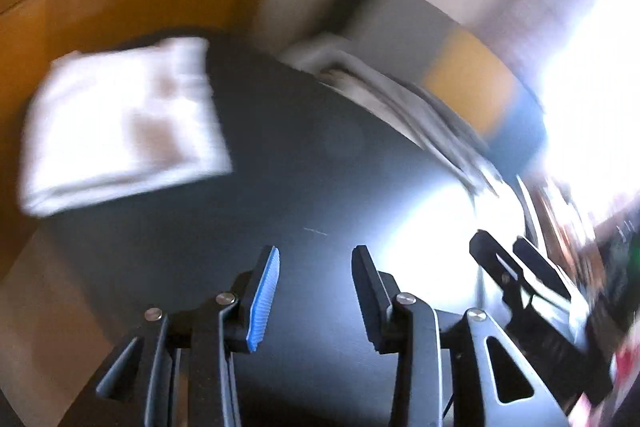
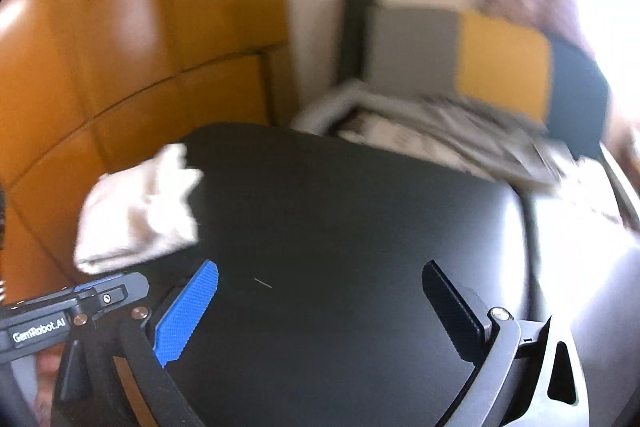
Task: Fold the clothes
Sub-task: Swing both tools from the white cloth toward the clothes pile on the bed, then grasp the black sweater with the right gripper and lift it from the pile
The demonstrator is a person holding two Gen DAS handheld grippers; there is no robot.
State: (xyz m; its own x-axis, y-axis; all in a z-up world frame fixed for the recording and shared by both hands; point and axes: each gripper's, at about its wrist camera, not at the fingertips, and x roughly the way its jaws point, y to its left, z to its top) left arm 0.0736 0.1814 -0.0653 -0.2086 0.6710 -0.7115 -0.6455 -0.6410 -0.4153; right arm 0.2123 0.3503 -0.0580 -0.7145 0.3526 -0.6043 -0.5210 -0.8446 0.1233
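Observation:
A folded white cloth lies at the far left of the black table. It also shows in the right wrist view at the table's left edge. My left gripper is open and empty above the table's near side, well to the right of the cloth. My right gripper is wide open and empty over the table's near middle. It also shows in the left wrist view at the right. A pile of grey and white clothes lies in a basket beyond the table's far right edge.
An orange wooden wall stands behind the table on the left. A grey, yellow and blue panel stands behind the clothes pile. Bright window light washes out the right side. Both views are motion-blurred.

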